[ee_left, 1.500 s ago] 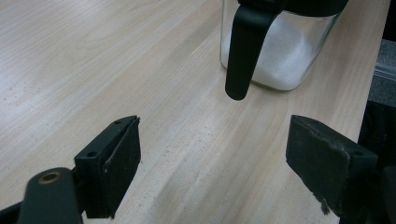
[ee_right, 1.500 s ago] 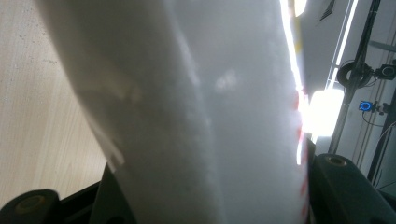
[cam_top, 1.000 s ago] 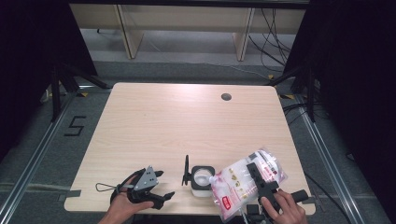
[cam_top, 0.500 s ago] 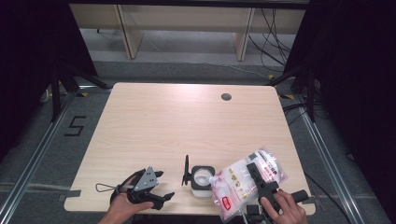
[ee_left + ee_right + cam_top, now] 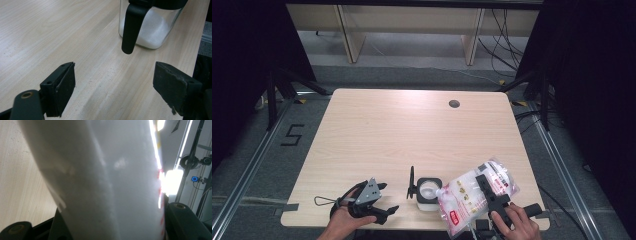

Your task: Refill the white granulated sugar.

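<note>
Black left claw (image 5: 384, 199) with grey three-cornered plate and thin cable loop.

The table (image 5: 377, 140) is a rectangular top in pale wood grain with rounded corners; a round dark cable hole (image 5: 454, 104) sits in its far right area; most of the surface is bare. One container (image 5: 429, 192) stands directly on the table near the near edge, slightly right of centre; it is a clear, square-sided jar with a black rim, upright, holding a white granular fill in its lower part. Its black lid (image 5: 411, 184) is swung open to the left and stands on edge beside the rim. In the left gripper view the jar base (image 5: 147, 37) rests flat on the wood; a black tab (image 5: 131, 27) hangs down its side.
</note>
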